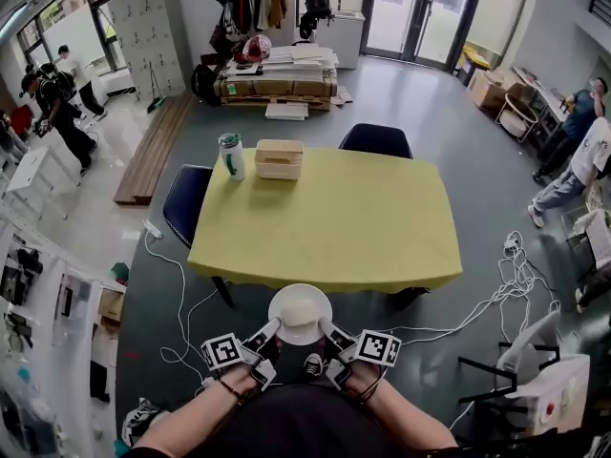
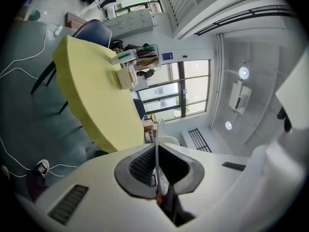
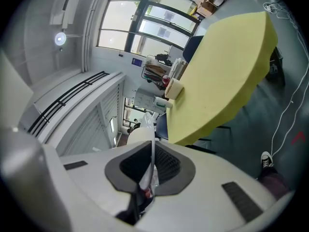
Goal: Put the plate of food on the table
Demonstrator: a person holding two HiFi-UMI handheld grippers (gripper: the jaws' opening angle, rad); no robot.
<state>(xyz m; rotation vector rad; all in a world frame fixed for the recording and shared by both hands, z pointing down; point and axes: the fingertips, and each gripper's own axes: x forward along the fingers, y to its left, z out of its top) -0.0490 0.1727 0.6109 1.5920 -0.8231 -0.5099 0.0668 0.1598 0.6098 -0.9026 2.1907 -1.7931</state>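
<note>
Arms: I have both forearms angled inward, hands close together just below the plate (image 1: 300,314) | left hand-held gripper (image 1: 271,329) clamped on its rim at 8 o'clock | right hand-held gripper (image 1: 328,330) clamped on the rim at 4 o'clock | plate, pale food on it, at the yellow surface's (image 1: 334,218) 6 o'clock edge.

no readable text, label or number anywhere.
</note>
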